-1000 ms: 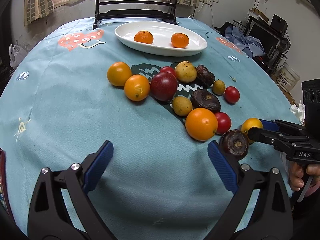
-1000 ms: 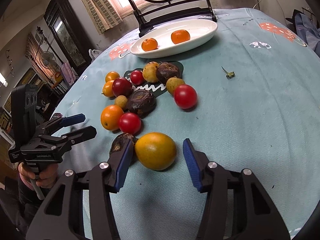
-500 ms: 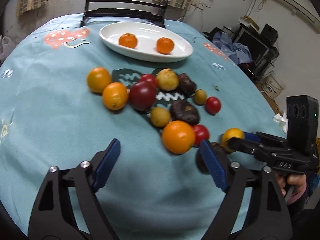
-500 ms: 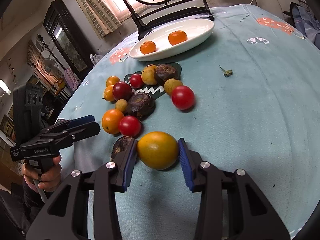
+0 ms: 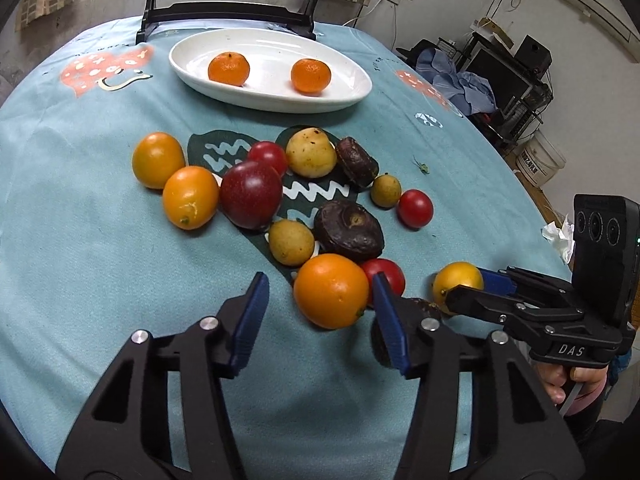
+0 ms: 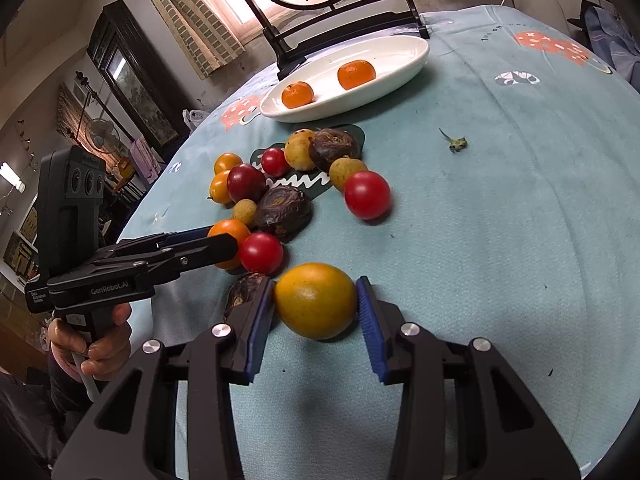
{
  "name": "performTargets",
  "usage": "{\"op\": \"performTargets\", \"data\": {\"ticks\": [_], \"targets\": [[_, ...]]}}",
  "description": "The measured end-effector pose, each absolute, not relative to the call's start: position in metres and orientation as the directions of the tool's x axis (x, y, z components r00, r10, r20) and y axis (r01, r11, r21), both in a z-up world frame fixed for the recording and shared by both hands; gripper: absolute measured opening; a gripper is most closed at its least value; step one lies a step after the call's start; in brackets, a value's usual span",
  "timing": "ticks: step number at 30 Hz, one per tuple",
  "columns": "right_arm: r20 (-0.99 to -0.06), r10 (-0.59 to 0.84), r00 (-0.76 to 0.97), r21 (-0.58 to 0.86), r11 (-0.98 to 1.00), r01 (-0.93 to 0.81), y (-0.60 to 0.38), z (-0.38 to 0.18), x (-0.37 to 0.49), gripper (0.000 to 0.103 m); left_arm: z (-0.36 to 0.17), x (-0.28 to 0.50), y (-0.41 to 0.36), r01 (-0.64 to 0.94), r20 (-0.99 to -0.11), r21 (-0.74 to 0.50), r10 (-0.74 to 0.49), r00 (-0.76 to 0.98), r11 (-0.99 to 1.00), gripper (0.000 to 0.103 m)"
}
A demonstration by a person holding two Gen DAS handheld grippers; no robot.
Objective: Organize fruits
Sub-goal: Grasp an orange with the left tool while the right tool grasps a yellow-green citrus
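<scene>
A white oval dish [image 5: 344,94] at the far side of the table holds two tangerines [image 5: 229,68]. Loose fruits lie in a cluster mid-table. My right gripper [image 6: 316,320] is shut on a yellow-orange fruit [image 6: 315,306], which rests on the cloth; it also shows in the left wrist view [image 5: 456,280]. My left gripper [image 5: 320,316] is open, its fingers either side of an orange [image 5: 331,290] without touching it. A dark wrinkled fruit [image 6: 246,290] sits beside the right gripper's left finger.
Red tomatoes [image 6: 367,194], yellow fruits [image 5: 311,153], dark fruits [image 5: 348,230], a dark red plum [image 5: 251,194] and two small oranges [image 5: 190,197] crowd the blue tablecloth [image 5: 100,264]. A black chair [image 5: 228,4] stands behind the dish. A small green stem [image 6: 454,142] lies to the right.
My right gripper closed its fingers onto the yellow-orange fruit. My left gripper moved forward and right until its open fingers straddled the orange.
</scene>
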State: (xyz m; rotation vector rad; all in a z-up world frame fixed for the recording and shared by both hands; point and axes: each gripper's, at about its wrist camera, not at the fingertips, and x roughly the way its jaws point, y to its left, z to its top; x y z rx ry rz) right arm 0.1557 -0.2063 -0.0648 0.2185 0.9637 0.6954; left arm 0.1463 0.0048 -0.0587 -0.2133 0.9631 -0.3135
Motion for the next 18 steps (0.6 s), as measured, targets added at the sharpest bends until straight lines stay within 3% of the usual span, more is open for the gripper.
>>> {"op": "performTargets", "data": {"ticks": [7, 18], "targets": [[-0.679, 0.632, 0.373, 0.466, 0.764, -0.445, -0.2063, -0.0648, 0.1559, 0.042, -0.0617, 0.1508, 0.0045, 0.178, -0.761, -0.372, -0.409, 0.504, 0.911, 0.045], [-0.678, 0.632, 0.374, 0.468, 0.765, -0.444, -0.2065, -0.0649, 0.1563, 0.042, -0.0624, 0.1507, 0.0050, 0.177, -0.755, -0.392, -0.425, 0.500, 0.903, 0.044]]}}
